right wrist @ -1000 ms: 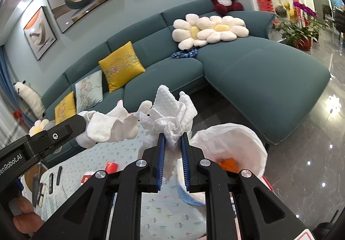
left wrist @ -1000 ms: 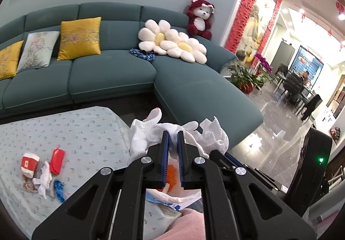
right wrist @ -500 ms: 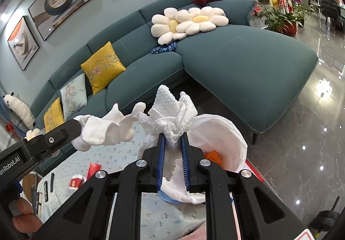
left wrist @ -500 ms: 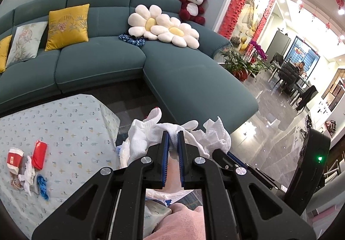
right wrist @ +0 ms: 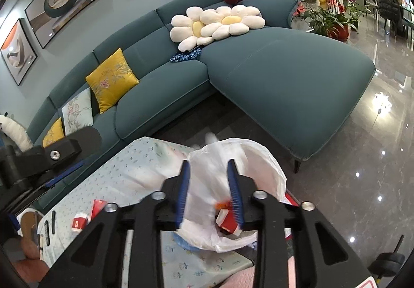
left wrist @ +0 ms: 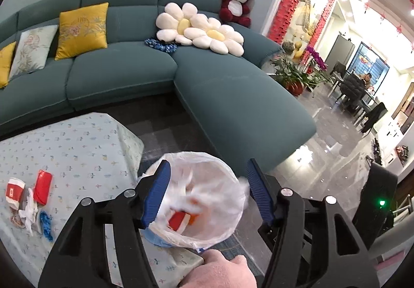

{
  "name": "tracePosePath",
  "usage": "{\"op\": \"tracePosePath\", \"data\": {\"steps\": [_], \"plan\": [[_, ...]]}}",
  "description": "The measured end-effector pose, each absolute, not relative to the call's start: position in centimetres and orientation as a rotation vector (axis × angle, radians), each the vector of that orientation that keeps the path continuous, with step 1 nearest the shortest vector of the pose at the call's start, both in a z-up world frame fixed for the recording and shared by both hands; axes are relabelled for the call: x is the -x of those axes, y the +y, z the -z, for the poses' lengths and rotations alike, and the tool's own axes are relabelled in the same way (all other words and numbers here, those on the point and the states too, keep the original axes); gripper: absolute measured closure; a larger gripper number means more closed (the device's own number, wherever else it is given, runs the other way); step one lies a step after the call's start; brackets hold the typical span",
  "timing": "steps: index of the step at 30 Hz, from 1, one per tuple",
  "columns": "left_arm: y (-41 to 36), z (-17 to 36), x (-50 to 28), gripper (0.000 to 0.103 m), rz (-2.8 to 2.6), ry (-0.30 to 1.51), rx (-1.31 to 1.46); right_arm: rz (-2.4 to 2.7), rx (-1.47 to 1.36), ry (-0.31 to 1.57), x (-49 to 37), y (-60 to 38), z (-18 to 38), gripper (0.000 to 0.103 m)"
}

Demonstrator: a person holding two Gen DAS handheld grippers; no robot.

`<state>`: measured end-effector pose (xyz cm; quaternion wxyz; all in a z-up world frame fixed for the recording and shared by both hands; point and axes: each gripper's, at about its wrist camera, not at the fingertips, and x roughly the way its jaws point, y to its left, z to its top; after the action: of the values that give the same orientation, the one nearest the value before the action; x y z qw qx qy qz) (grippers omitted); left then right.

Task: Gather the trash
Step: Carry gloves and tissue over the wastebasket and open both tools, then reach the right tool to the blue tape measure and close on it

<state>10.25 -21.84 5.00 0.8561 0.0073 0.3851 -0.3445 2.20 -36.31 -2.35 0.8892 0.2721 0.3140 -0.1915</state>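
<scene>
A bin lined with a white plastic bag (left wrist: 207, 166) stands at the table's corner and holds red and orange trash; it also shows in the right wrist view (right wrist: 258, 158). My left gripper (left wrist: 209, 195) is open just above the bag's mouth, and a blurred white tissue (left wrist: 191, 192) is dropping into it. My right gripper (right wrist: 209, 192) is open above the same bag. More trash lies on the tablecloth at the left: a red packet (left wrist: 42, 186), a red-and-white cup (left wrist: 14, 191), a crumpled tissue (left wrist: 29, 210) and a blue scrap (left wrist: 46, 222).
The table wears a light patterned cloth (left wrist: 72, 148). A teal sectional sofa (left wrist: 233, 96) with cushions stands behind it. Glossy floor (right wrist: 375, 158) lies to the right. Black pens (right wrist: 49, 226) lie on the cloth at the left.
Both grippers have opened and let go of the white tissues, which are falling into the bag. Both have tilted down over the bin.
</scene>
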Motion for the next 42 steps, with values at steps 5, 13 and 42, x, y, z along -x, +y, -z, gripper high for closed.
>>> {"op": "tracePosePath", "data": {"steps": [5, 13, 42], "plan": [[-21.2, -5.1, -10.4, 0.045, 0.708, 0.813, -0.003, 0.394, -0.549, 0.649, -2.0, -35.8, 2.0, 0.064], [-19.0, -5.6, -10.8, 0.045, 0.675, 0.801, 0.026, 0.373, -0.54, 0.65, -1.9, -34.5, 1.3, 0.063], [2.3, -2.6, -14.1, 0.041, 0.345, 0.839, 0.215, 0.139, -0.337, 0.743, -7.1, -17.5, 0.2, 0.052]]}}
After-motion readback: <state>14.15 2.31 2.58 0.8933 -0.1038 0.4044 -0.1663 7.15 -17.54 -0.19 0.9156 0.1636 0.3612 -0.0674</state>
